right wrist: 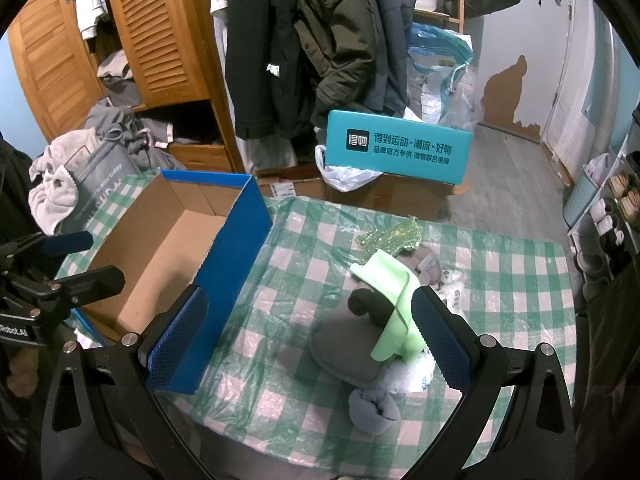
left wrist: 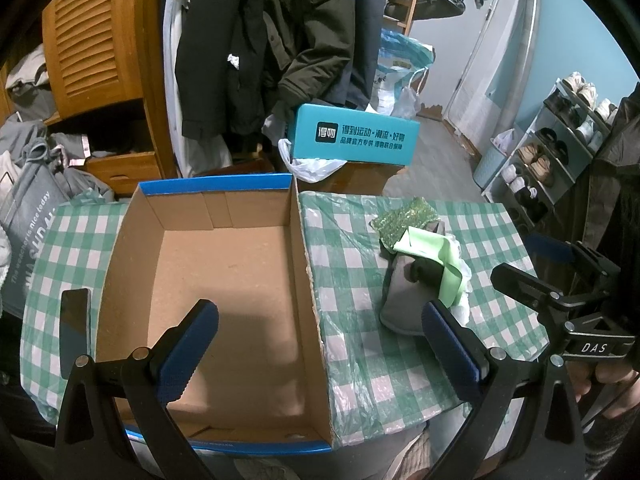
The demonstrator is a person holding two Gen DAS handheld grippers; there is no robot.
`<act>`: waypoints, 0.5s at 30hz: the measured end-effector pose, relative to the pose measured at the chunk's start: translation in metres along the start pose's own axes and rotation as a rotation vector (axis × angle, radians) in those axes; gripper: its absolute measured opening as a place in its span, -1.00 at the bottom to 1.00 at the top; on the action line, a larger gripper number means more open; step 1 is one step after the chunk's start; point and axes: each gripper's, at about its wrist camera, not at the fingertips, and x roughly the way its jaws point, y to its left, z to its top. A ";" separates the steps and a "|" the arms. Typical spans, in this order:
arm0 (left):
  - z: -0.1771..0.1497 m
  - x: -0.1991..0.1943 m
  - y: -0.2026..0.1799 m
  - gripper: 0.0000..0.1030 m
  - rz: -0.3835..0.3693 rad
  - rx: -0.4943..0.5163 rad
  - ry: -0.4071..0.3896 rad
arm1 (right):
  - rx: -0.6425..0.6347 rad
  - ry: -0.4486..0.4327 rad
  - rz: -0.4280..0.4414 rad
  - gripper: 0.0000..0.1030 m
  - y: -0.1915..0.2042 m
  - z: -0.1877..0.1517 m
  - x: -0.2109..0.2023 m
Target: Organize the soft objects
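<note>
An empty cardboard box with blue outer walls stands on the left of the checked table. To its right lies a pile of soft things: a grey pad, a light green cloth draped over it, a green sparkly piece behind, and a rolled grey sock in front. My left gripper hangs open over the box's right wall, holding nothing. My right gripper is open just above the grey pad, its fingers either side of the pile, apart from it.
The green-and-white plastic tablecloth covers the table. A dark phone lies left of the box. Behind the table are a teal box on cartons, hanging coats, a wooden wardrobe, and a shoe rack at right.
</note>
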 end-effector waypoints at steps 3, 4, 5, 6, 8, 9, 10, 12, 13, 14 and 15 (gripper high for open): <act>0.000 0.000 0.000 0.99 0.000 0.000 0.001 | 0.000 0.000 0.001 0.95 0.000 0.000 0.000; 0.000 0.000 0.000 0.99 -0.001 0.000 0.001 | -0.001 0.000 0.001 0.95 0.002 -0.001 0.000; -0.001 0.000 -0.001 0.99 0.000 0.002 0.002 | -0.001 0.000 0.000 0.95 0.000 0.000 0.000; 0.000 0.000 0.000 0.99 0.000 0.002 0.002 | -0.001 0.000 0.000 0.95 -0.001 0.000 0.000; 0.000 0.000 0.000 0.99 0.000 0.000 0.002 | 0.001 0.001 0.001 0.95 -0.001 -0.001 0.000; 0.000 0.000 0.000 0.99 0.000 0.000 0.003 | 0.001 0.001 0.001 0.95 -0.001 -0.001 0.000; 0.000 0.000 0.000 0.99 0.000 0.000 0.003 | 0.001 0.001 0.001 0.95 -0.001 -0.001 0.000; 0.000 0.000 0.000 0.99 0.001 0.000 0.003 | 0.000 0.001 0.001 0.95 -0.001 -0.001 0.001; 0.001 0.000 0.000 0.99 0.001 0.000 0.003 | 0.001 0.001 0.000 0.95 0.000 -0.001 0.001; 0.001 0.000 0.000 0.99 0.001 -0.001 0.003 | 0.001 0.002 0.001 0.95 -0.002 0.000 0.001; 0.001 0.000 0.000 0.99 0.002 -0.001 0.003 | 0.001 0.003 0.001 0.95 0.000 0.000 0.002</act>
